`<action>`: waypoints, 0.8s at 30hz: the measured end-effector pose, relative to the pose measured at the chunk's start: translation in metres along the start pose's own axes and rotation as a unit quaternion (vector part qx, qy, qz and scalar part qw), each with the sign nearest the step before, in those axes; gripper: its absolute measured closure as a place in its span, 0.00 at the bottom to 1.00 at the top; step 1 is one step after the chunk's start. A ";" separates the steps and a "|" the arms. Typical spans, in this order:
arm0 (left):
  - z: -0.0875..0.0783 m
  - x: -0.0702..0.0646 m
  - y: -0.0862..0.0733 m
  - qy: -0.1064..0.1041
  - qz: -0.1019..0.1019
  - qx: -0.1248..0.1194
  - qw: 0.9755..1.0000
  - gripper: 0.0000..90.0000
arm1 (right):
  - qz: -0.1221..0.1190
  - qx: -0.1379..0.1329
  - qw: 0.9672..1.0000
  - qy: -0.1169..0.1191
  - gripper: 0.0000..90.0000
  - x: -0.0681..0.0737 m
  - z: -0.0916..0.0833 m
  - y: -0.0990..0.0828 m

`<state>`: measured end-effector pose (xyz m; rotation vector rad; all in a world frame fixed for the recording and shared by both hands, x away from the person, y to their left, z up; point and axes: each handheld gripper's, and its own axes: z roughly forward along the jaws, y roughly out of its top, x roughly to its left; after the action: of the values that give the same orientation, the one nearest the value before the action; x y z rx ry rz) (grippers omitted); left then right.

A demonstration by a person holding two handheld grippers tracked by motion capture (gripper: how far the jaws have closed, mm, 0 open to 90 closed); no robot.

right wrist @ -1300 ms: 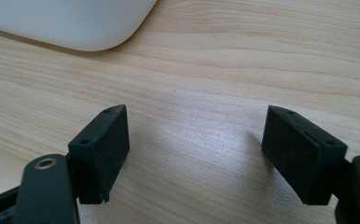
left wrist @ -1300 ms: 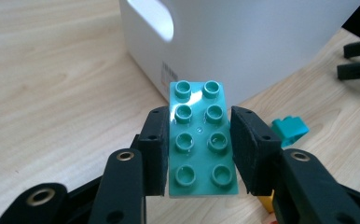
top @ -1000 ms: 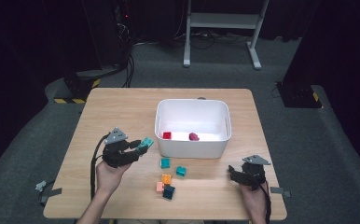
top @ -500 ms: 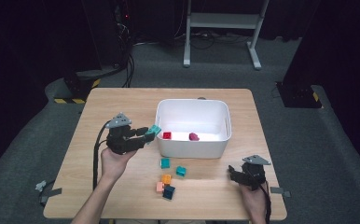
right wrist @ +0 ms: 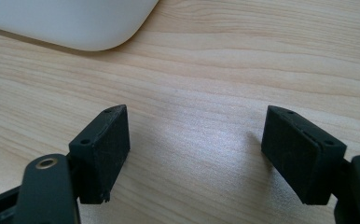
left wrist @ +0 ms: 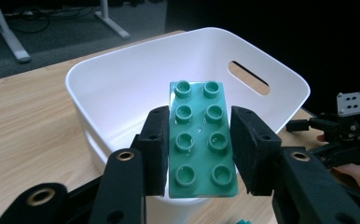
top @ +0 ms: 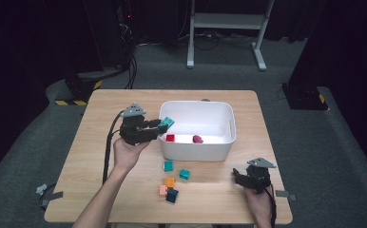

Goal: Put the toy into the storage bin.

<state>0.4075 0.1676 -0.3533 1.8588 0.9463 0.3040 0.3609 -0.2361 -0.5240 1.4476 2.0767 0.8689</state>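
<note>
Teal and studded — one eight-knob brick (left wrist: 201,140) is clamped in your left gripper (top: 159,127), now raised over the white plastic bin's (top: 219,152) left rim, up from the table a second ago. Two reddish bricks lie inside the bin; five small bricks sit just before it. Your right gripper (right wrist: 194,154) rests beside the bin — jaws spread, empty.

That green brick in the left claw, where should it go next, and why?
Probably a little further over the white bin, then the jaws open to drop it. The left gripper is clamped on the green brick, which hangs right at the bin's near rim. Two red bricks already lie inside, so this one likely joins them.
</note>
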 end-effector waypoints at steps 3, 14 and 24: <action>0.009 -0.002 0.005 -0.005 0.002 0.005 1.000 0.65 | 0.000 0.000 1.000 0.000 0.26 0.000 0.000 0.000; 0.042 -0.010 0.017 0.000 0.035 0.040 0.999 0.65 | -0.001 0.000 1.000 0.000 0.26 0.000 0.000 0.000; 0.063 -0.007 0.023 -0.001 0.005 0.037 0.999 0.64 | -0.001 0.000 1.000 0.001 0.26 0.000 0.000 0.000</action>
<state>0.4500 0.1167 -0.3625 1.9324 0.9580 0.2759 0.3607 -0.2360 -0.5239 1.4440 2.0789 0.8696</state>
